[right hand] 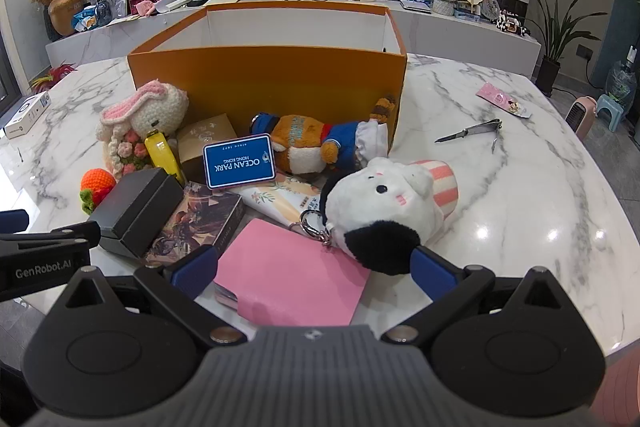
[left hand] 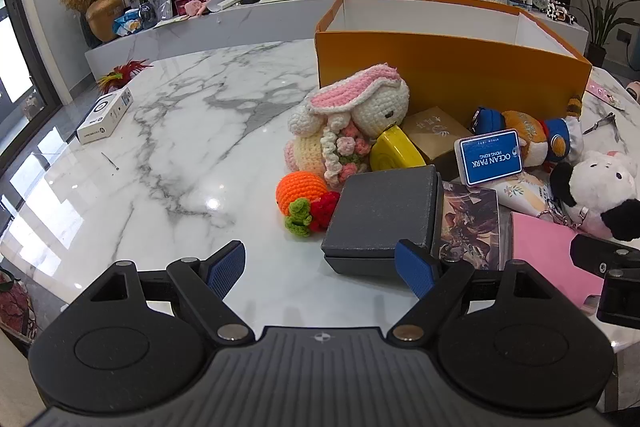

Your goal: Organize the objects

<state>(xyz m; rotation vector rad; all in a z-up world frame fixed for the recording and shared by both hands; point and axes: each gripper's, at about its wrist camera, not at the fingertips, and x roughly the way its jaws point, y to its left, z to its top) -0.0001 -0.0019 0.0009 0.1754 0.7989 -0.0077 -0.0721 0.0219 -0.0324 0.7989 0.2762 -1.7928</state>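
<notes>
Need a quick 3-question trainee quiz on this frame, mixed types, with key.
1. True or false: the left claw is shut on the black box.
2. The Ocean Park tag leans in front of: A) orange box B) nail clipper C) white carton
3. Fill in: between the right claw fingers lies a ____ notebook.

Key: 1 false; 2 A; 3 pink.
</notes>
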